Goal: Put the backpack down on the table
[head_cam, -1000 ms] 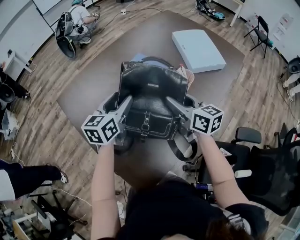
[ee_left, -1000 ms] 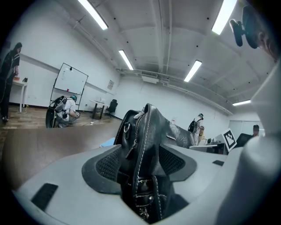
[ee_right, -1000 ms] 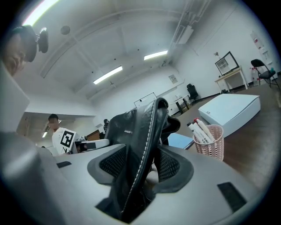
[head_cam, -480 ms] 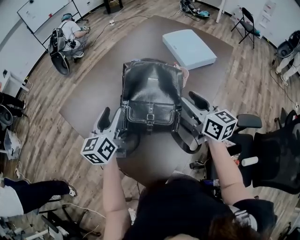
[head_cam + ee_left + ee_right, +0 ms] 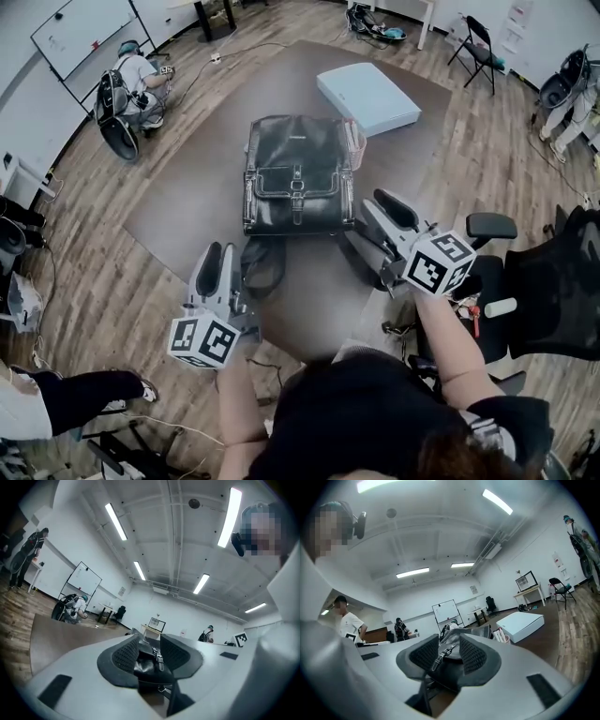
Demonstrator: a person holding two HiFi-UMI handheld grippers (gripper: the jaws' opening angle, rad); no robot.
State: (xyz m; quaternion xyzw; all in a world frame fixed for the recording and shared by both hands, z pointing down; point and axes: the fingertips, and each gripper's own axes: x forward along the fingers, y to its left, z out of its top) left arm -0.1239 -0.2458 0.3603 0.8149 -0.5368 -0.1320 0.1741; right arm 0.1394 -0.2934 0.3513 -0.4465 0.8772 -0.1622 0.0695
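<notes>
Backpack (image 5: 298, 173), in the head view, lies flat on the table (image 5: 187, 202) at upper centre, front pocket and buckle up. It is glossy black leather, with straps (image 5: 262, 267) trailing off its lower edge. A white box (image 5: 367, 97) sits upper right. The left gripper (image 5: 218, 258) at lower left and the right gripper (image 5: 370, 217) right of centre are both clear of the backpack. The set-down looks done, with nothing seemingly left.

Left gripper view: the jaws are closing on nothing, and the backpack shows beyond the gap.

Right gripper view: these jaws are also closing empty, with the backpack's side ahead.
</notes>
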